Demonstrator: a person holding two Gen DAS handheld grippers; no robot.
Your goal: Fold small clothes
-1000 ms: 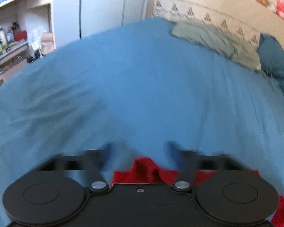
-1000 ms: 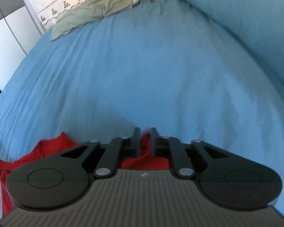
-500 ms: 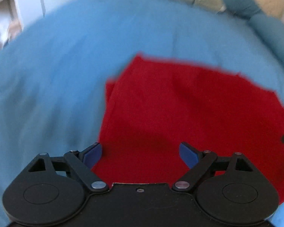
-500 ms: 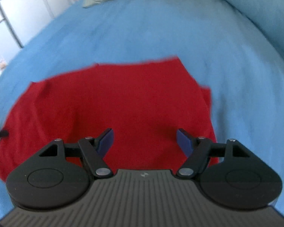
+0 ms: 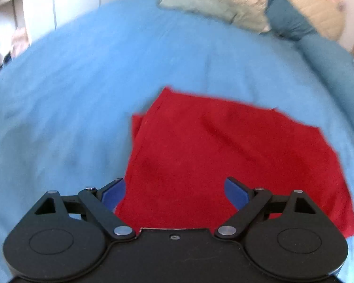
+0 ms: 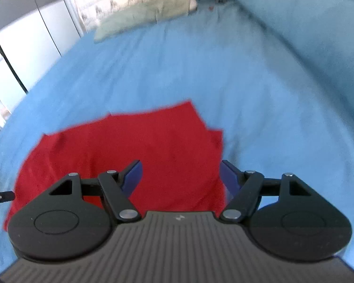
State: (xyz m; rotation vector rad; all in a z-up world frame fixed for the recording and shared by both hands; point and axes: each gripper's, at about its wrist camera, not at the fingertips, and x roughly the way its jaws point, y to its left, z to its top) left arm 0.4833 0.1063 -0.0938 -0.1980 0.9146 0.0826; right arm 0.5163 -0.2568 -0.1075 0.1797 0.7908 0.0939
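Note:
A red garment (image 5: 224,153) lies folded flat on the blue bed sheet (image 5: 94,82). A second layer peeks out along its left edge. My left gripper (image 5: 174,181) hovers open over the garment's near left part, its blue pads apart and holding nothing. In the right wrist view the same red garment (image 6: 129,146) spreads to the left, and my right gripper (image 6: 180,164) stands open above its near right edge, empty. A dark tip of the other gripper (image 6: 0,197) shows at the far left.
A pale green cloth (image 5: 195,4) lies at the head of the bed by a patterned pillow. A teal cushion (image 5: 288,16) and a long teal bolster (image 6: 306,18) run along the right side. White wardrobe doors (image 6: 23,35) stand past the left bed edge.
Both grippers let go of the red cloth's far edge and pulled back toward me. The right jaws went from nearly shut to wide. The garment now lies folded in full view.

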